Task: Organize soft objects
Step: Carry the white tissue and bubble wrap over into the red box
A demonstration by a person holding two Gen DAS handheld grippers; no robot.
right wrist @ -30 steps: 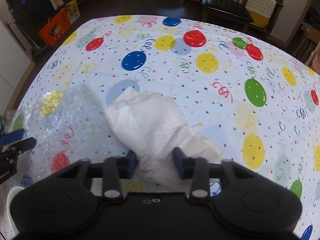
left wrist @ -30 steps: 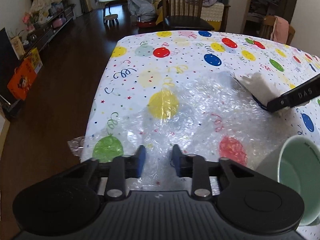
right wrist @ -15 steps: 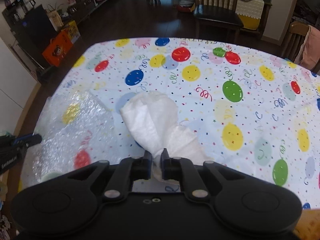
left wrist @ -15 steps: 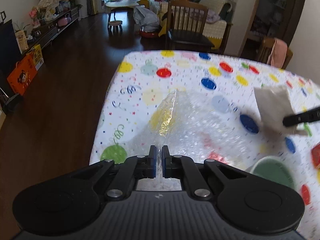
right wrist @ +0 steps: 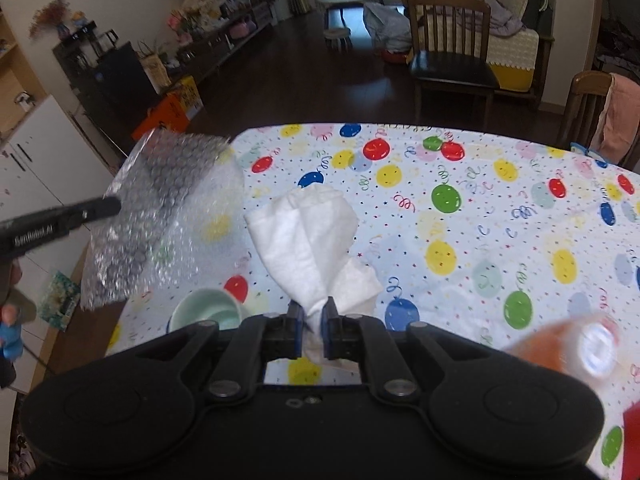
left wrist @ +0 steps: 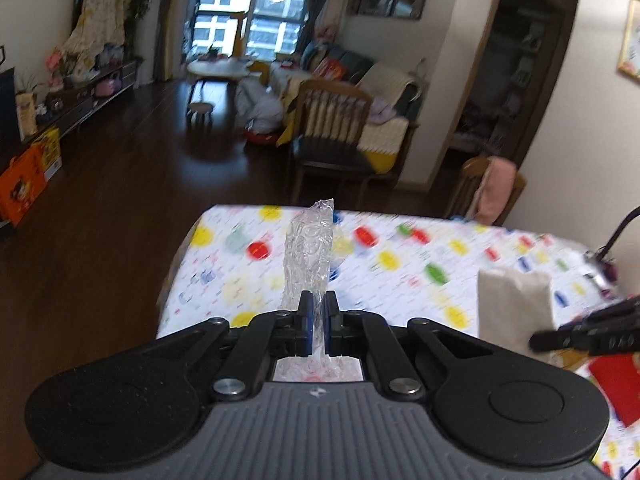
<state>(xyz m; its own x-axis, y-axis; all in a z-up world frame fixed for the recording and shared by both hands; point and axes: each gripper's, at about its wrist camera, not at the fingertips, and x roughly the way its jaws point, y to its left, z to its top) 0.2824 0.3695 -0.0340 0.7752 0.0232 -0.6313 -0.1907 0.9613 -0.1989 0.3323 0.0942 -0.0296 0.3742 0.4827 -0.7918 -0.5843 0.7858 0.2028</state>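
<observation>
My left gripper [left wrist: 317,312] is shut on a sheet of clear bubble wrap [left wrist: 308,260] and holds it up in the air above the table's left end. The sheet hangs wide in the right wrist view [right wrist: 160,216], pinched by the left gripper [right wrist: 112,206]. My right gripper [right wrist: 312,320] is shut on a white tissue cloth [right wrist: 308,232] and holds it lifted above the table. The cloth also shows at the right of the left wrist view [left wrist: 514,304], with the right gripper [left wrist: 540,340] beside it.
The table has a white balloon-print cover [right wrist: 460,216]. A pale green cup [right wrist: 208,312] stands near its left front. A blurred orange bottle [right wrist: 568,348] and a red object [right wrist: 632,444] are at the right front. Wooden chairs [right wrist: 448,52] stand beyond the table.
Both grippers closed on their items and rose from the table. The bubble wrap came off the cover with the left gripper, and the tissue cloth lifted with the right.
</observation>
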